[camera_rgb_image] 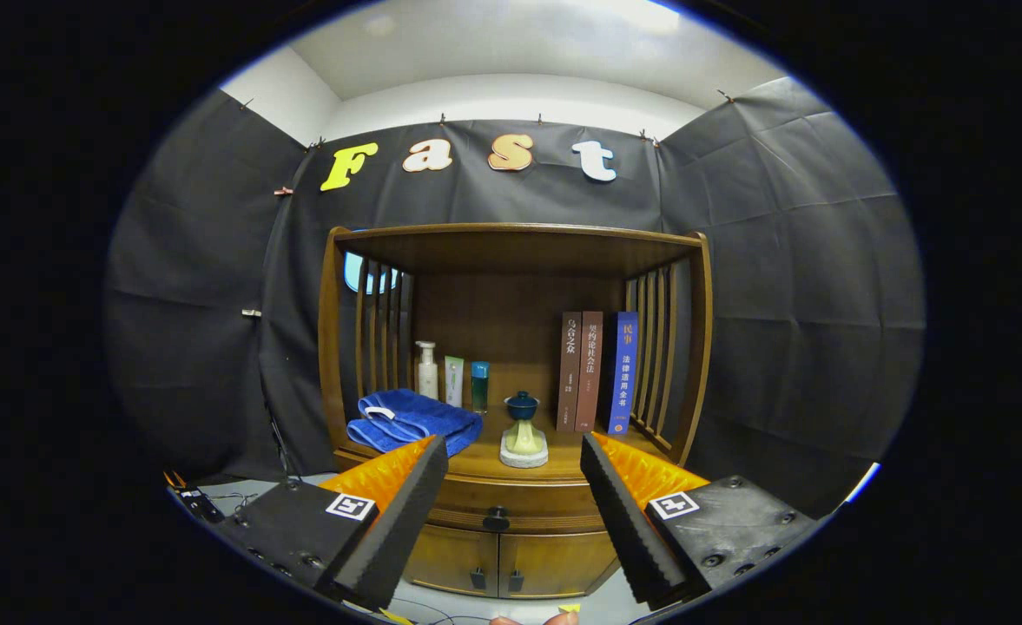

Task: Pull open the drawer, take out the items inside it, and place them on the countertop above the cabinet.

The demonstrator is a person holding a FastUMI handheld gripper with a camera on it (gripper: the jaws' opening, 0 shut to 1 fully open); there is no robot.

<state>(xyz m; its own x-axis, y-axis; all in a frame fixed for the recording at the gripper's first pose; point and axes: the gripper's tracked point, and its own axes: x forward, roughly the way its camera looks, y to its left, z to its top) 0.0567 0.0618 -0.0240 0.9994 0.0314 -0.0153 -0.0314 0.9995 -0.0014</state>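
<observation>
Gripper (511, 486) hangs wide open, holding nothing; the closed drawer (497, 502), knob (496, 518) centred, sits between and just beyond its fingers; towel (415, 421), cup (524, 406) and books (597, 371) rest on the surface (563, 464) beyond.

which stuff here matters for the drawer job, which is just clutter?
Job:
- drawer knob, drawer shut
- countertop
- claw, fingers open, knob between them further ahead

Clutter:
- blue towel
- three bottles
- small lidded cup on stand
- three books
- lower cabinet doors
</observation>
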